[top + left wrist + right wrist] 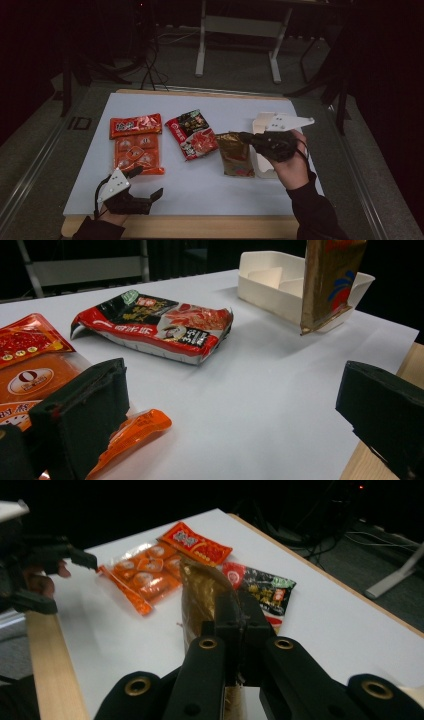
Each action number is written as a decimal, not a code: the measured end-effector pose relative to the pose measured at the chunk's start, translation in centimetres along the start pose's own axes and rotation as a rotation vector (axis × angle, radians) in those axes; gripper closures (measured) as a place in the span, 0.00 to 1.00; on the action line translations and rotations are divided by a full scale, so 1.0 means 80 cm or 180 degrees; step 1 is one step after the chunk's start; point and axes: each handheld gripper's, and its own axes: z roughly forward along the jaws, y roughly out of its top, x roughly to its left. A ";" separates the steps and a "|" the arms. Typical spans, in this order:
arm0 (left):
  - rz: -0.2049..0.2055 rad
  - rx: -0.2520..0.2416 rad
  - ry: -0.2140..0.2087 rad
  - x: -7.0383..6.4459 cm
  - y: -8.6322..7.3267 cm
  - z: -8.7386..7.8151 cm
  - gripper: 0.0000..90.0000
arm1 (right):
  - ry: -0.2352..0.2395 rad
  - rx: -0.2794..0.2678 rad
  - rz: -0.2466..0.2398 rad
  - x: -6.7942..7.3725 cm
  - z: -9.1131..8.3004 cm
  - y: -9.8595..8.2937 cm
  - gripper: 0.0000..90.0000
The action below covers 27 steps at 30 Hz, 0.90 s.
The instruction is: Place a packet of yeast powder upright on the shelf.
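High view: right gripper (246, 136) is clamped on the gold packet (235, 155), the white tray (263, 167) just beside it on its right; left gripper (148, 184) hangs wide open, well apart.

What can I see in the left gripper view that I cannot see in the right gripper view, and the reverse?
Left gripper view alone: the white tray with its dividers, and the gold packet hanging over it, lifted off the table.

Right gripper view alone: the right gripper shut on that packet, the left gripper open at the table's wooden edge, and cables on the floor.

Both: the orange packet, the red-and-black packet and the white table top.
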 end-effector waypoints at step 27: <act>-0.0019 0.0052 0.0070 -0.001 -0.005 -0.004 0.01 | -0.0542 -0.0323 0.0344 -0.126 -0.040 0.018 1.00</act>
